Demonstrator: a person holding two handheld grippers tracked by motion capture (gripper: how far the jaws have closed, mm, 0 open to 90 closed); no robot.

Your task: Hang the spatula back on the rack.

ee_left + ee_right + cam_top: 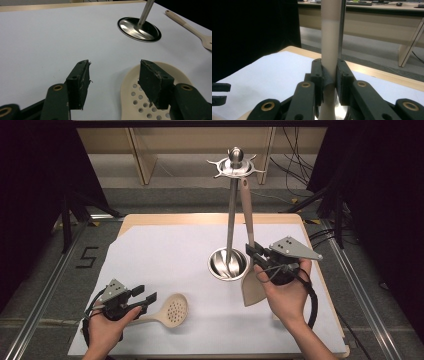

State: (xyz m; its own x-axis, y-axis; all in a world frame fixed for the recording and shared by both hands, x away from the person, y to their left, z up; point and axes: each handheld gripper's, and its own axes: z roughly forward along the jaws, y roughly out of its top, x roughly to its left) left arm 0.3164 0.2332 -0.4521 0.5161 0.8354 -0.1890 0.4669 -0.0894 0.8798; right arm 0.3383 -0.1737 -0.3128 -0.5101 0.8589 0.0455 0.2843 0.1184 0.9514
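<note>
High view: right gripper (256, 251) clamped on spatula (248, 227) handle beside rack (231, 195), mid-hanging. Left gripper view: left gripper (113, 77) wide, idle above slotted spoon (140, 100). Right gripper view: handle pinched upright; next, probably lifting its top onto a hook.

From my feed, the bench (320, 270) is pale wood under a white sheet (165, 255), standing on grey carpeted floor (45, 265). Black curtains (35, 170) hang at both sides. Light wooden furniture legs (142, 155) stand beyond, with loose cables (295, 165) on the floor. A "5" (86, 257) is taped left of the bench.
</note>
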